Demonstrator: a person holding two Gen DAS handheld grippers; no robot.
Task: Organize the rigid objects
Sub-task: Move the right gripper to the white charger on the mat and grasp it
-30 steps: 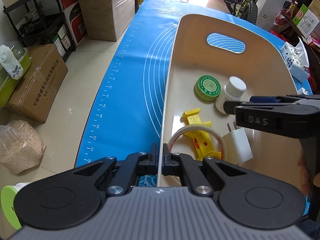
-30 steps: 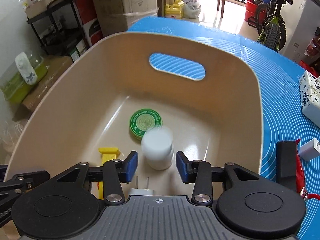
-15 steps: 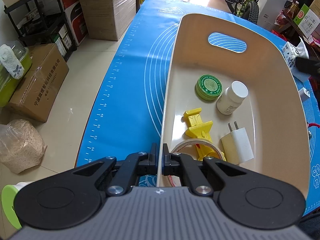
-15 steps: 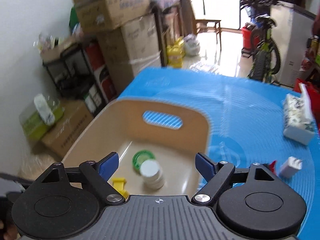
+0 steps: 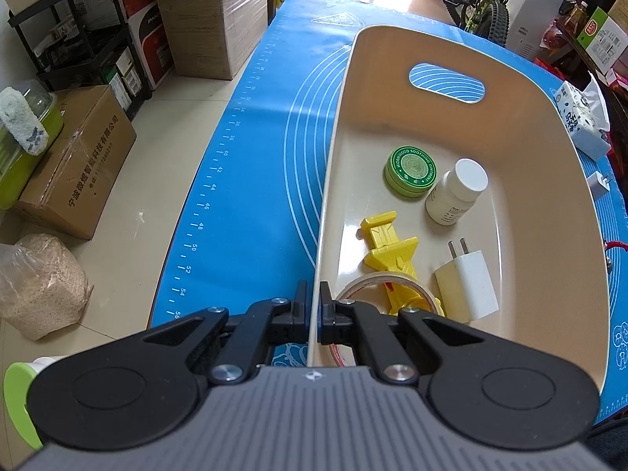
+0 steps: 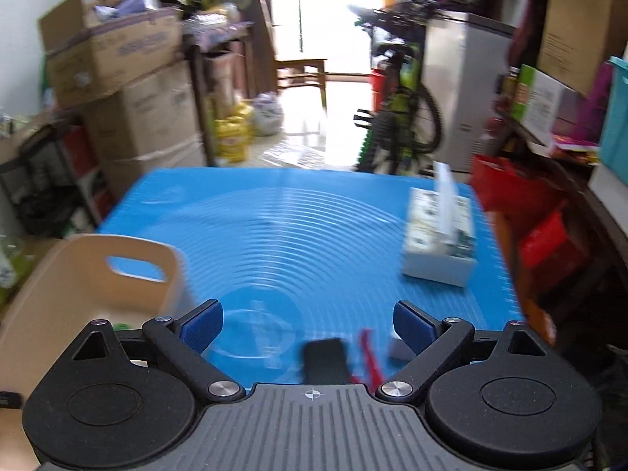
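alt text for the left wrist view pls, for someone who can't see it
The left tool is shut on the near rim of a beige bin on a blue mat. Inside lie a green tin, white bottle, yellow clip, tape roll and white charger.

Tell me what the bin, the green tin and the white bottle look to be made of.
Bin: probably plastic, beige, glossy; its thin moulded wall and floor show reflections. Green tin: likely painted metal, given the shiny printed lid, though plastic is possible. White bottle: apparently matte opaque plastic with a smooth white cap.
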